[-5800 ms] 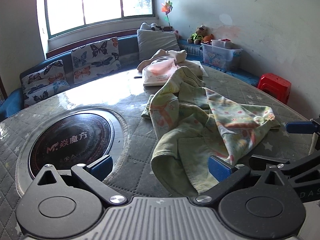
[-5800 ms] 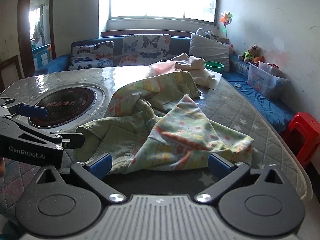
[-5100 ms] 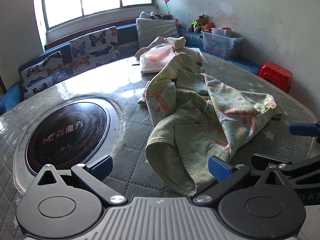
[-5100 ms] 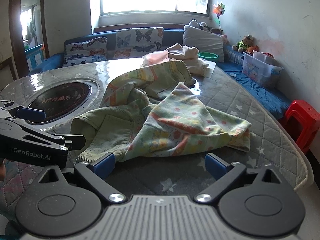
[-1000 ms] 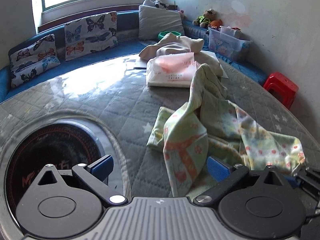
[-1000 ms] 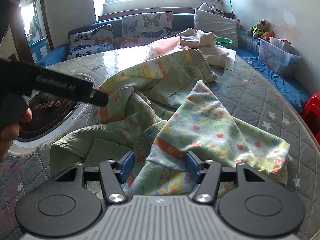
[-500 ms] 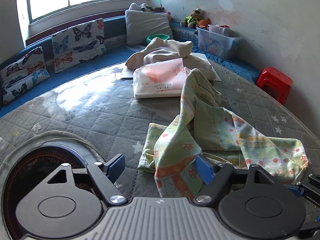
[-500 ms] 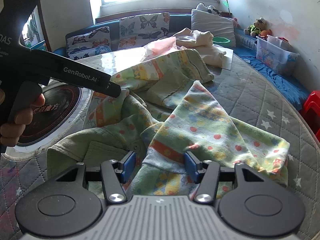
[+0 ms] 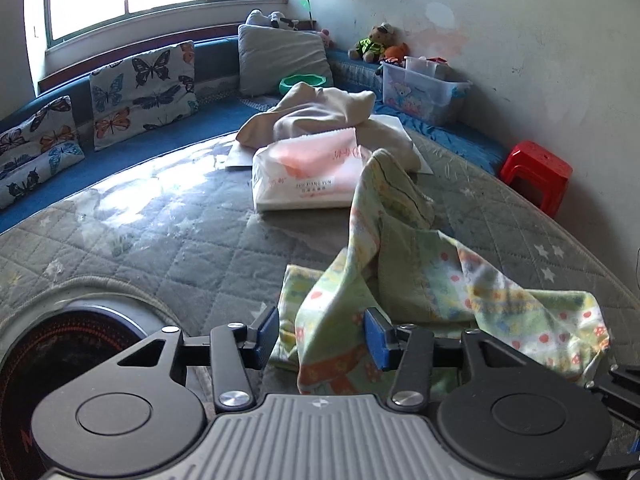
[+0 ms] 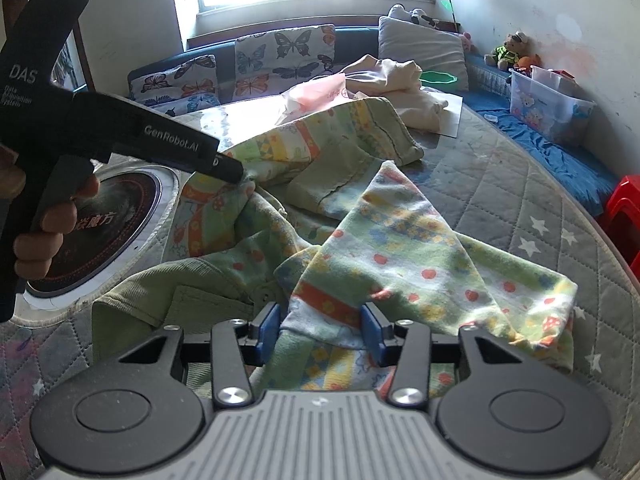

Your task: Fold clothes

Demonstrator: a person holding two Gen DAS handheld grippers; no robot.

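Patterned green garment (image 10: 400, 240) lay crumpled on the quilted bench (image 10: 500, 184), just right of the round black hob (image 10: 100, 224); left gripper (image 9: 322, 338) had its jaws part-open around a raised fold; right gripper (image 10: 320, 330) had its jaws narrowed against a bunched edge; white package (image 9: 308, 176) lay beyond the garment.

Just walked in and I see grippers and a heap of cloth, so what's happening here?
A person is starting to fold a crumpled green patterned garment on the quilted round table. The left gripper and the right gripper each have a fold of it between their partly closed fingers. Nothing is folded yet; a white packaged item lies farther back.
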